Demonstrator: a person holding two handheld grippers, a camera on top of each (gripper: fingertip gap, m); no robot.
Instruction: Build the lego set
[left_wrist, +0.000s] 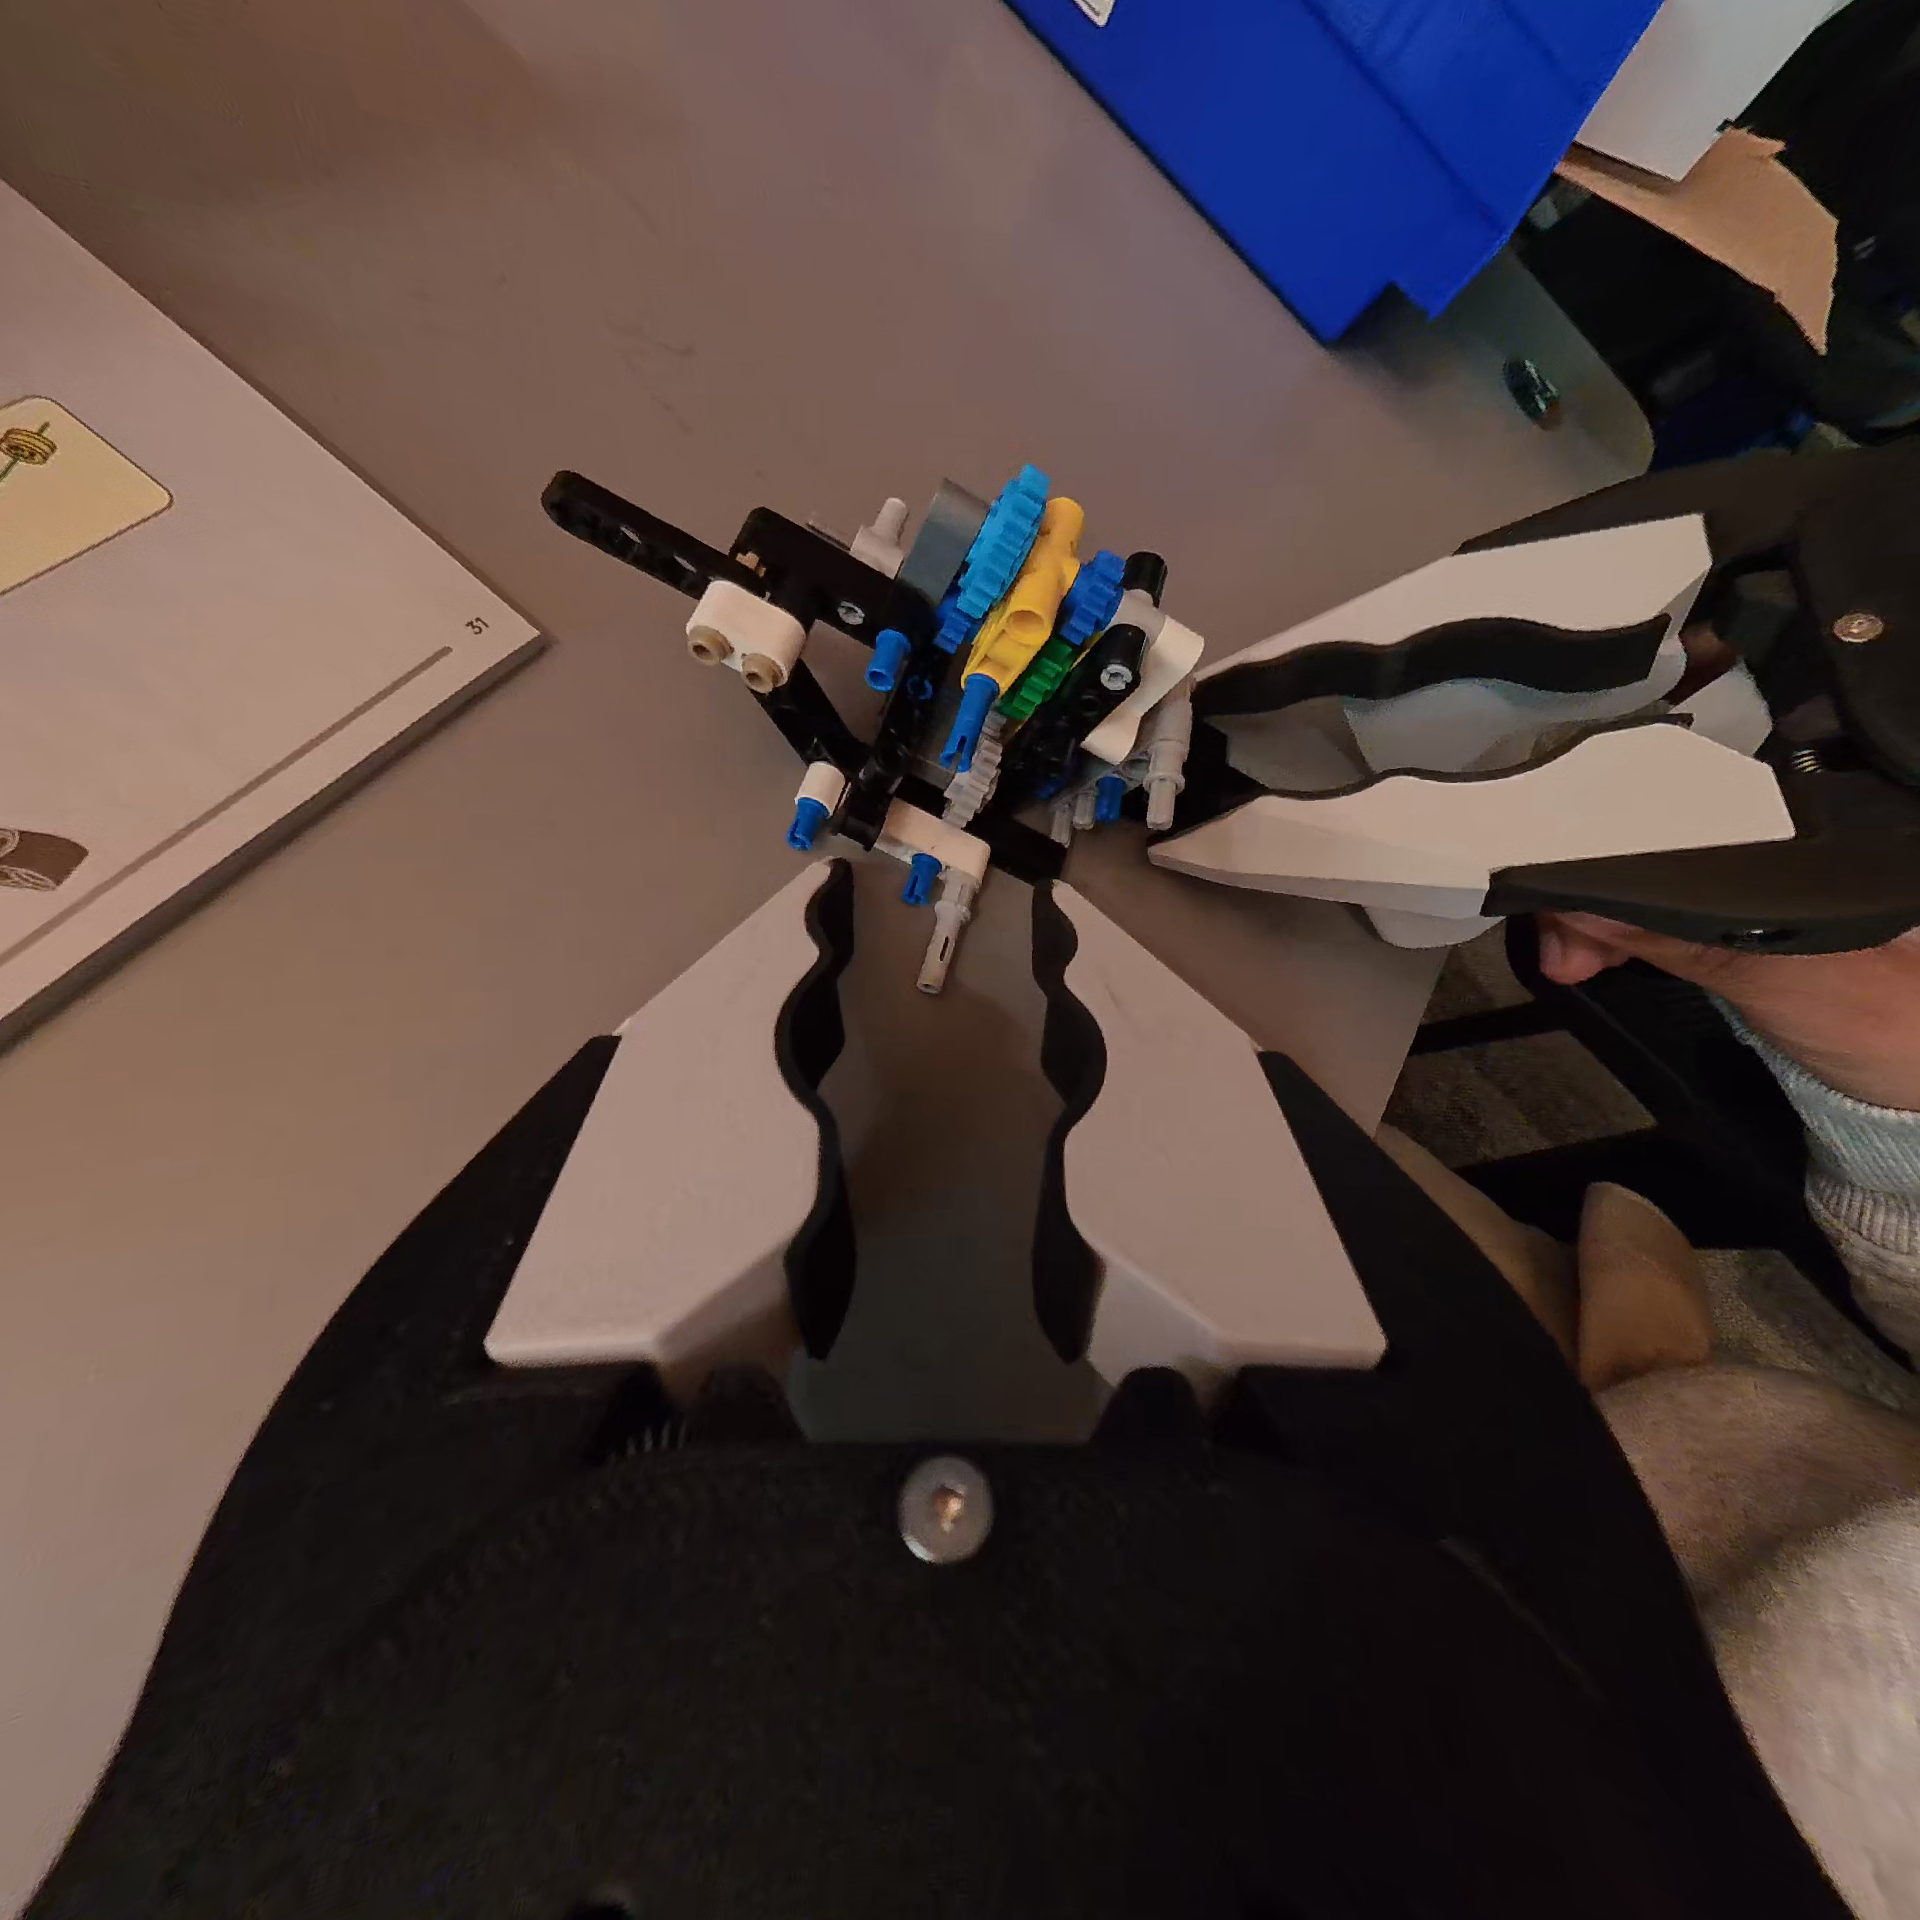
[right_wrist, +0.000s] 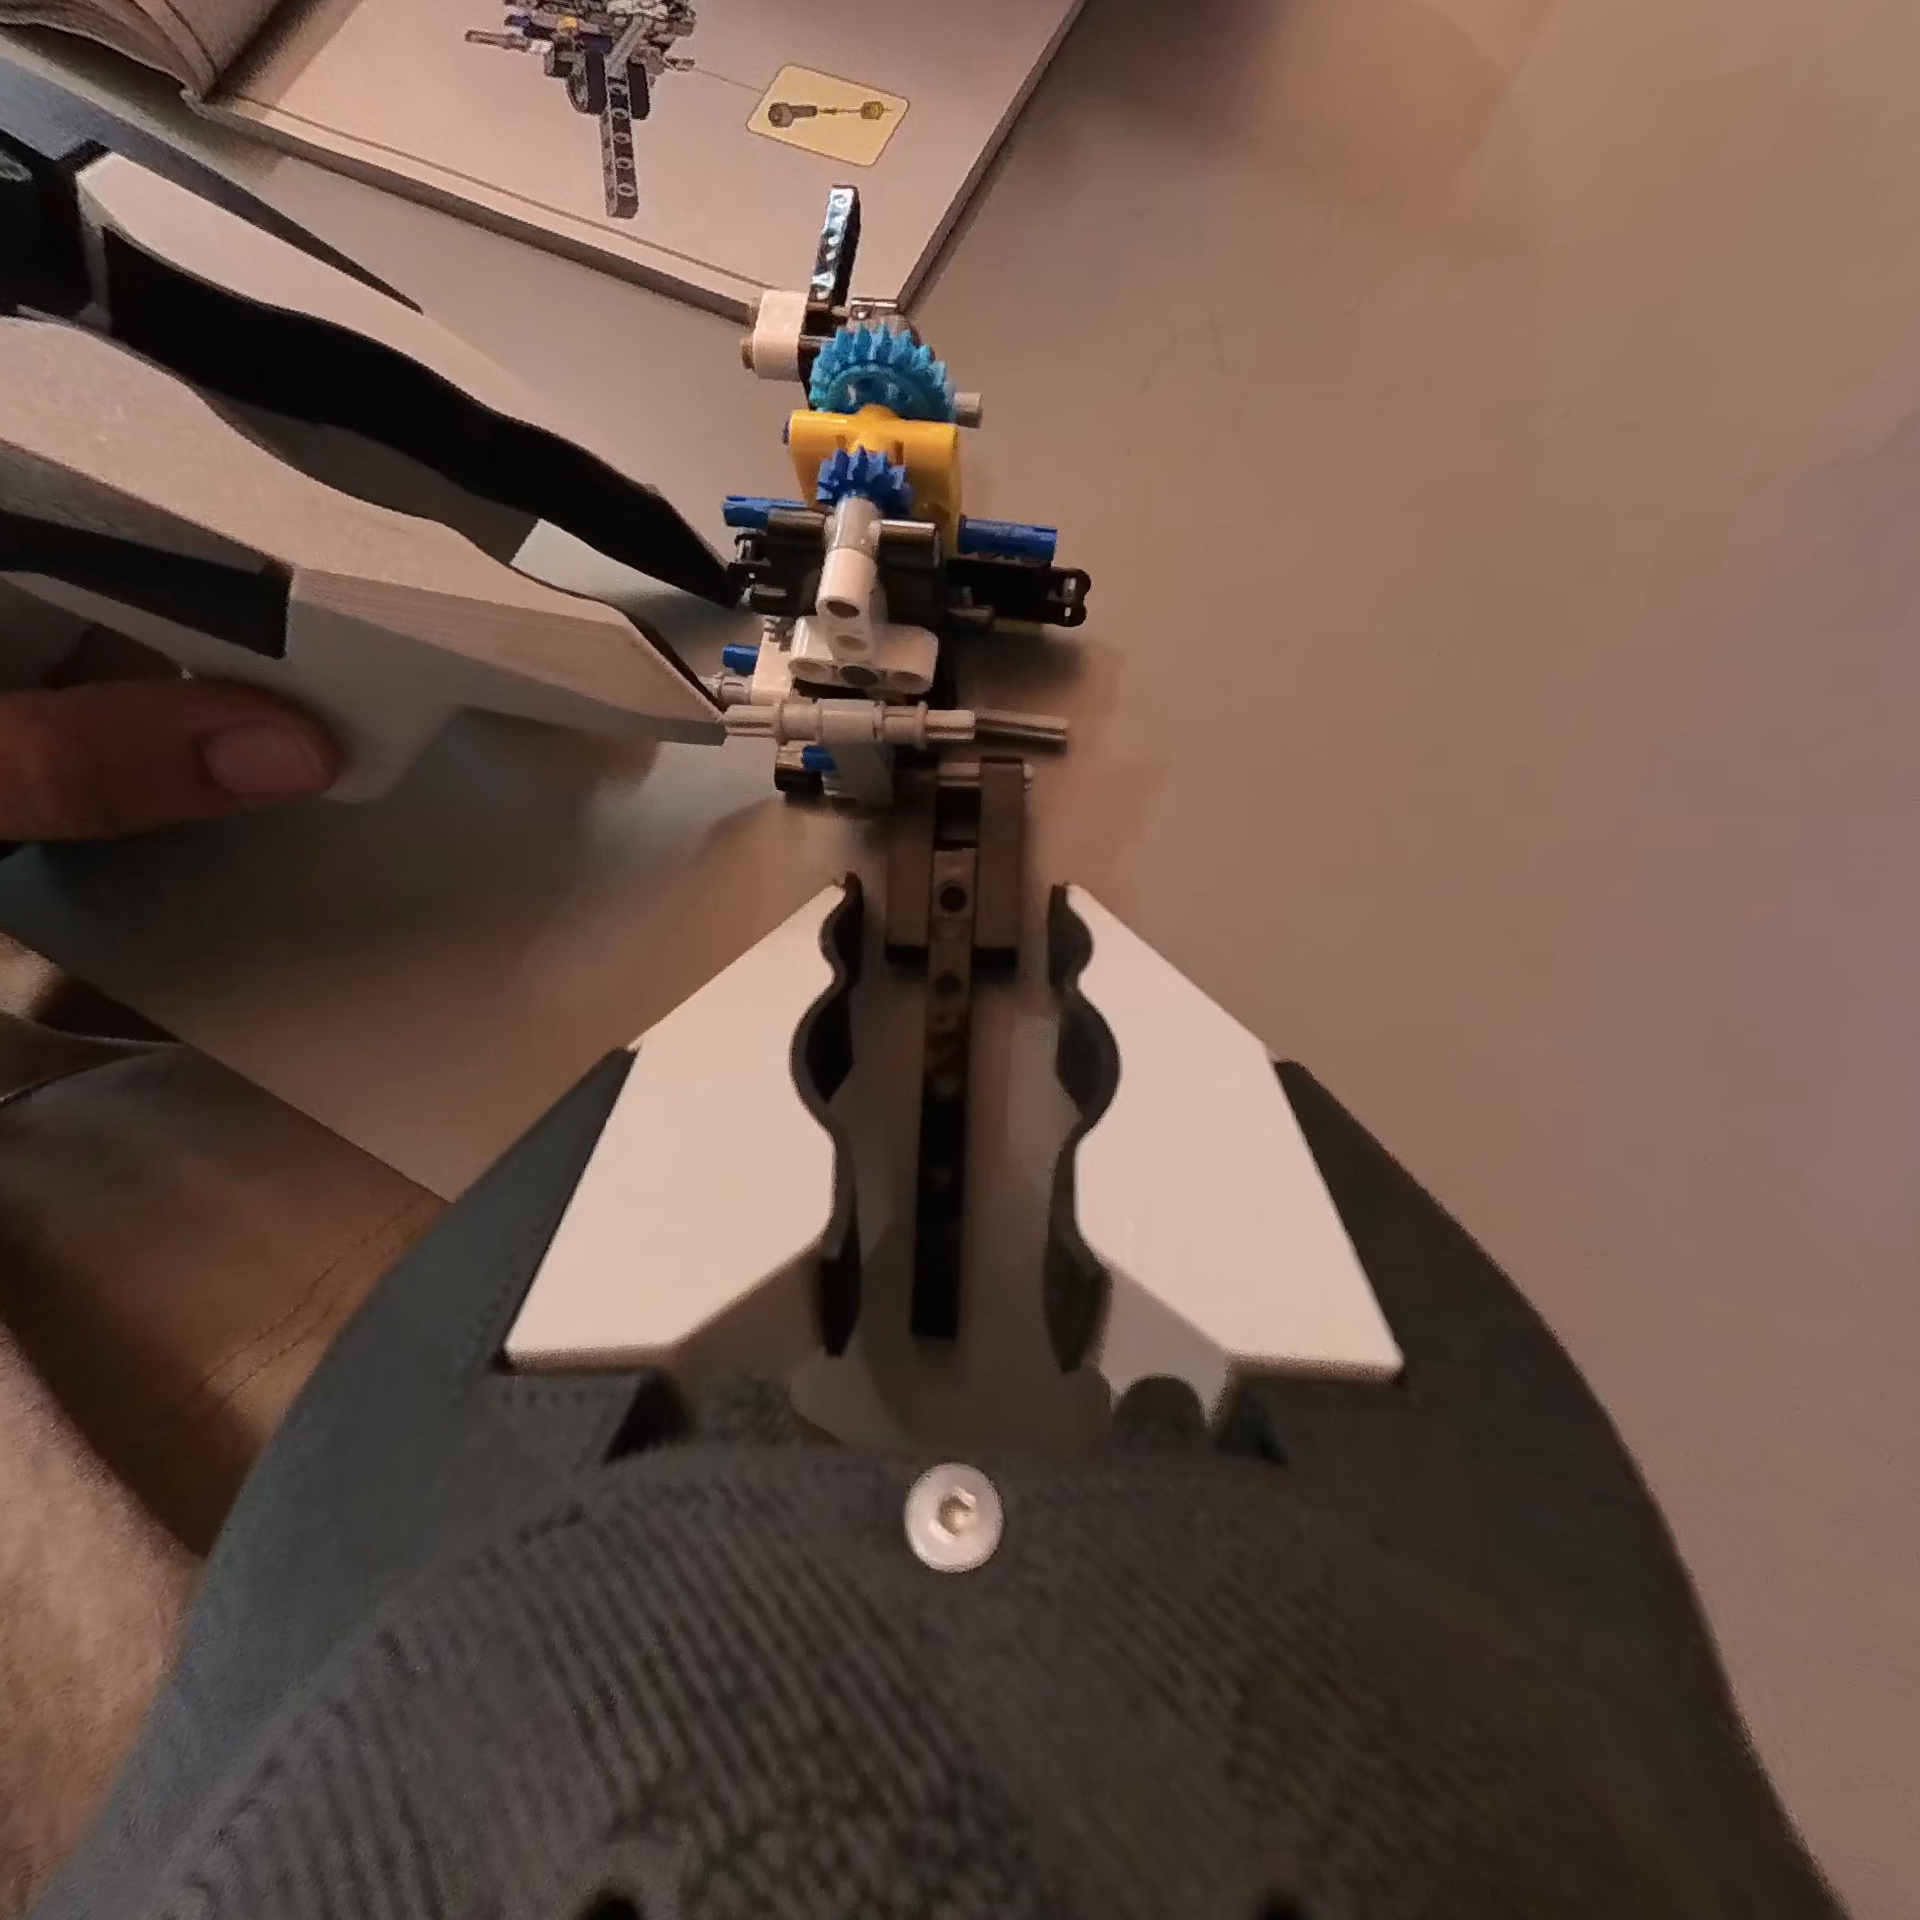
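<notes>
The lego model (left_wrist: 935, 675) stands on the bench (left_wrist: 416, 260), just ahead of the released left tool (left_wrist: 940, 883); the right tool (right_wrist: 951, 904), also unclenched, straddles its black beam (right_wrist: 951, 1091).

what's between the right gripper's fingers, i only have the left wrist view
Observer: A long black beam of the lego model runs back between the right gripper's fingers.
Operator: is it clamped
Observer: No. There's a gap between the beam and each pad, so the gripper is open.
Operator: does the booklet show the build
Observer: Yes. The open booklet beyond the model pictures a similar assembly with a long black beam.
</notes>
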